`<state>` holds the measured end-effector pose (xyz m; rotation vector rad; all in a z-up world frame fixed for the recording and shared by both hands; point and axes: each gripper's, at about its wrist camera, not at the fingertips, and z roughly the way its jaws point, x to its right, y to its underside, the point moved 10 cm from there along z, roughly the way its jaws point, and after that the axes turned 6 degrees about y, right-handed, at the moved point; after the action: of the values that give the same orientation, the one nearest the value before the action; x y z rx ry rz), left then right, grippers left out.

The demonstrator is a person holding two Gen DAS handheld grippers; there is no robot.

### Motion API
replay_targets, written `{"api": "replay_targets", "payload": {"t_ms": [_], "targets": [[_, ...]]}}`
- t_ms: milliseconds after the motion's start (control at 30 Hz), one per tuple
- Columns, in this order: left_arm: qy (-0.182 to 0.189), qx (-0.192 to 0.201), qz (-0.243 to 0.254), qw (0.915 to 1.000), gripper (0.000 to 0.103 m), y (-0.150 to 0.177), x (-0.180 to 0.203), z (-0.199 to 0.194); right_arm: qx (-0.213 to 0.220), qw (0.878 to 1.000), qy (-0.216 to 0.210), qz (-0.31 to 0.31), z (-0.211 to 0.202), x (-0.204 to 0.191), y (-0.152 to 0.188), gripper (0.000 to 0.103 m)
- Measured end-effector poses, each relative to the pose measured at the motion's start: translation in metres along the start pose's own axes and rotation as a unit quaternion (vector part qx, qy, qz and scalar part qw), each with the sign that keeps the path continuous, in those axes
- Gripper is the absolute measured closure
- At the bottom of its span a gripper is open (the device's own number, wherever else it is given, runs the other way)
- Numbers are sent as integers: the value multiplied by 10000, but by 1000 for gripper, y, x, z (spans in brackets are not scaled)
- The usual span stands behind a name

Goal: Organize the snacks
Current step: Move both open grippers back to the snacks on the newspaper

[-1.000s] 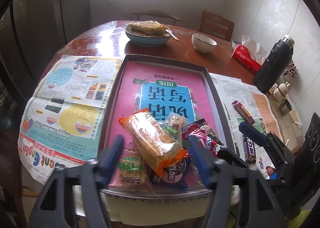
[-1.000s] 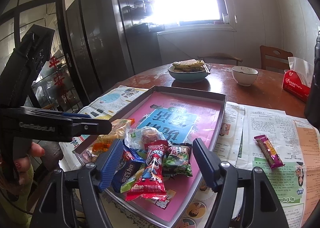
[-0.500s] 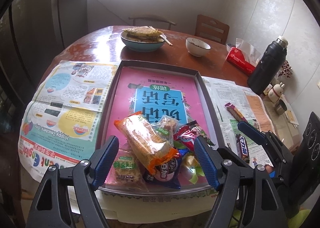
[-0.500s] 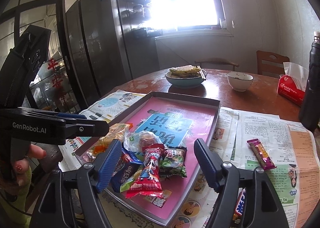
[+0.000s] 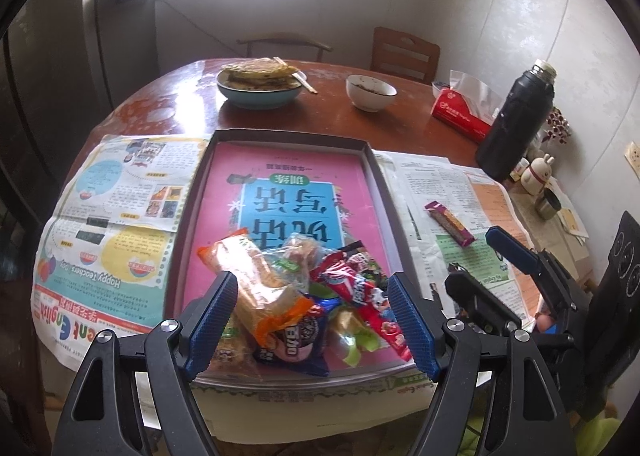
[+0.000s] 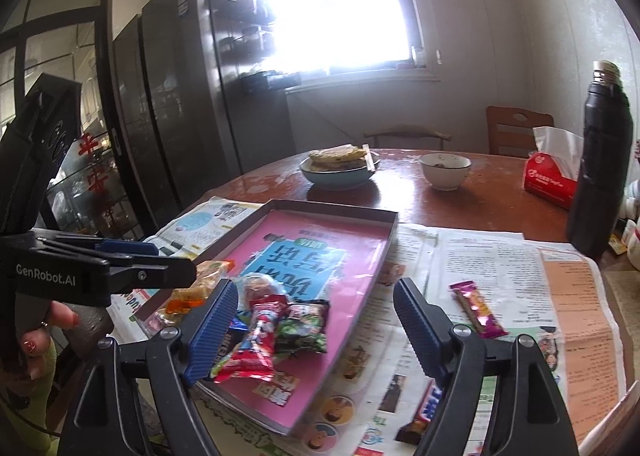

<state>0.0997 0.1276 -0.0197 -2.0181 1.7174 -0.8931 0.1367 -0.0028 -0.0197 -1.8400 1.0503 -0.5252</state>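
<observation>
snack pile (image 5: 304,296): heaped at the near end of the pink-lined tray (image 5: 288,136), which sits on newspapers (image 5: 120,224) on the round wooden desk (image 5: 400,124).
orange packet (image 5: 260,288): on top of the pile at its left; long axis slants from the far left down toward the near right.
red packet (image 5: 360,300): at the pile's right, long axis slanting from the tray's middle toward its near right corner.
pink bar (image 5: 450,223): alone on the newspaper right of the tray, apart from the pile, pointing away and slightly left.
dark bar (image 6: 424,412): on the newspaper at the desk's near edge, partly behind a finger of the right gripper.
left gripper (image 5: 310,320): above the near end of the tray, jaws well apart and holding nothing; the pile shows between them, untouched.
right gripper (image 6: 314,330): above the tray's near right corner, jaws just widened and empty; the red packet and a green packet (image 6: 302,326) show in the gap.
</observation>
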Motion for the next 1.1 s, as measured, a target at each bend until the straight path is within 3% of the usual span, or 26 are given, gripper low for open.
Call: {"api": "replay_targets", "payload": {"t_ms": [567,1100], "targets": [[421,-250,538,9973,24,1,60,20,216,9951,883,385,-34,84,-7,22],[935,-1043,1187,9830,24,25,137,84,-160,9909,1261,435,-38,141,11,22]]}}
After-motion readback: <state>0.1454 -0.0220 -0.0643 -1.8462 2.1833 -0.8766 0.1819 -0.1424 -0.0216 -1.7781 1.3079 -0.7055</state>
